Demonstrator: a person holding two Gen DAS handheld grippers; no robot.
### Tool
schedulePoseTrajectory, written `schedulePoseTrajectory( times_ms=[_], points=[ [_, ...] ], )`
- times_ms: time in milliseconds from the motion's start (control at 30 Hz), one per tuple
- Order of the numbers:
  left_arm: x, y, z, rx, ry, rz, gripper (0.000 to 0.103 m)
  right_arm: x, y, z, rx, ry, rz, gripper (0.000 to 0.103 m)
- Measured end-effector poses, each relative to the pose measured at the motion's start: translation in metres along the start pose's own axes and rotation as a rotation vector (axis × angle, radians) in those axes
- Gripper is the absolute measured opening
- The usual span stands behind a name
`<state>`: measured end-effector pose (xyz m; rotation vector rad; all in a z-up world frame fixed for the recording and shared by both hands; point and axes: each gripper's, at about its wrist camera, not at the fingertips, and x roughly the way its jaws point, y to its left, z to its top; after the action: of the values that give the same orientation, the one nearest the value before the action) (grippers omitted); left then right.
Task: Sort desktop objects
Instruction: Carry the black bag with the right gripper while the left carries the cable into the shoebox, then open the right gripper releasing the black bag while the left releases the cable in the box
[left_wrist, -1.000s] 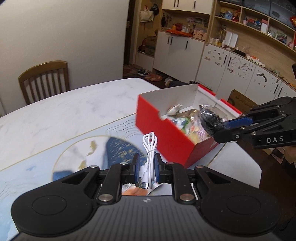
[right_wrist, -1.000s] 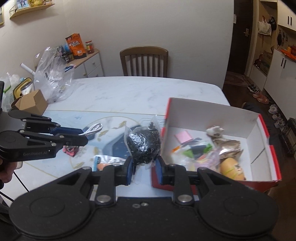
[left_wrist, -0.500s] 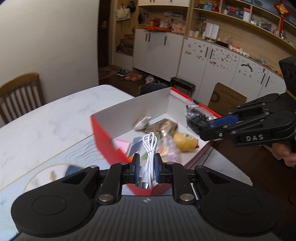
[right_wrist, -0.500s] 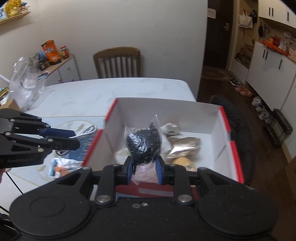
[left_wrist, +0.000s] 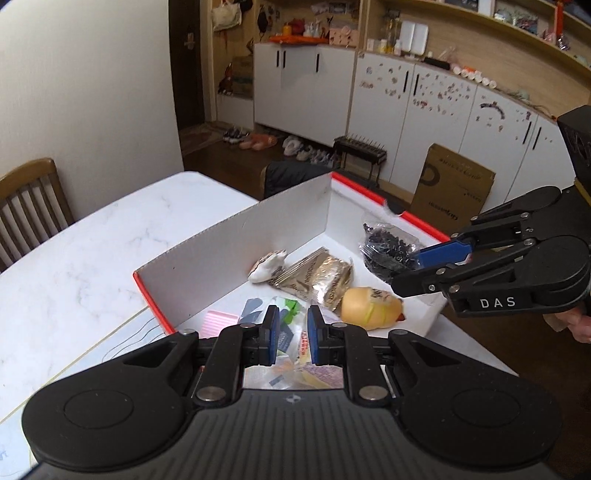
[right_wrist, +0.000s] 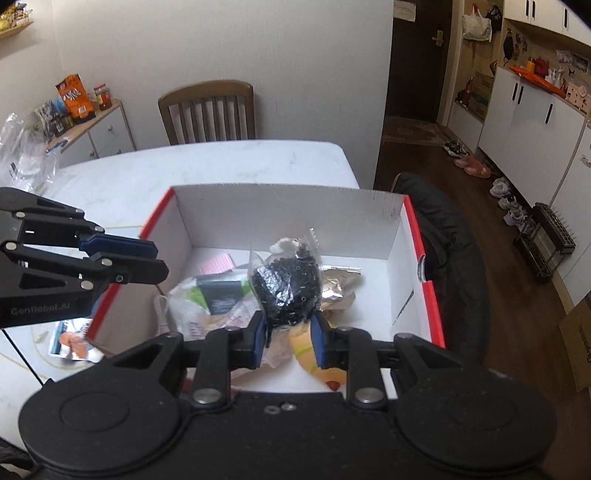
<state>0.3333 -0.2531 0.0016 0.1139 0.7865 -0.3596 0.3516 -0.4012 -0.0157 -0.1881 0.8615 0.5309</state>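
Note:
A red box with white inner walls (left_wrist: 240, 251) (right_wrist: 288, 214) stands open on the marble table. Inside lie a yellow toy (left_wrist: 369, 308), gold packets (left_wrist: 321, 280), pink notes (right_wrist: 218, 262) and other small items. My right gripper (right_wrist: 288, 339) (left_wrist: 402, 273) is shut on a clear bag of black beads (right_wrist: 286, 291) (left_wrist: 388, 251), held over the box. My left gripper (left_wrist: 293, 332) (right_wrist: 160, 262) hovers over the box's near left part, its jaws a narrow gap apart with nothing between them. A white cable (right_wrist: 160, 308) lies by the box's left inner wall.
A wooden chair (right_wrist: 208, 110) stands at the table's far side. A printed packet (right_wrist: 70, 339) lies on the mat left of the box. A dark garment (right_wrist: 443, 240) hangs just beyond the box's right side. Plastic bags (right_wrist: 22, 147) crowd the table's left end.
Both grippers have moved from over the mat to over the box. The white cable that sat between my left fingers is no longer there. The bead bag stays held.

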Motion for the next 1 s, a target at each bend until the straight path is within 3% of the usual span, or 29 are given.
schedulePoseTrajectory(
  times_ms=[433, 800, 1000],
  points=[
    [0.021, 0.008, -0.013, -0.024, 0.07, 0.01, 0.015, 0.061, 0.008, 0.01, -0.088, 0.132, -0.004, 0.025],
    [0.016, 0.008, -0.017, -0.064, 0.056, 0.002, 0.015, 0.077, 0.01, 0.007, -0.123, 0.197, -0.017, 0.025],
    [0.007, 0.005, -0.018, -0.083, 0.036, -0.003, 0.015, 0.068, 0.009, 0.006, -0.113, 0.18, -0.009, 0.033]
  ],
)
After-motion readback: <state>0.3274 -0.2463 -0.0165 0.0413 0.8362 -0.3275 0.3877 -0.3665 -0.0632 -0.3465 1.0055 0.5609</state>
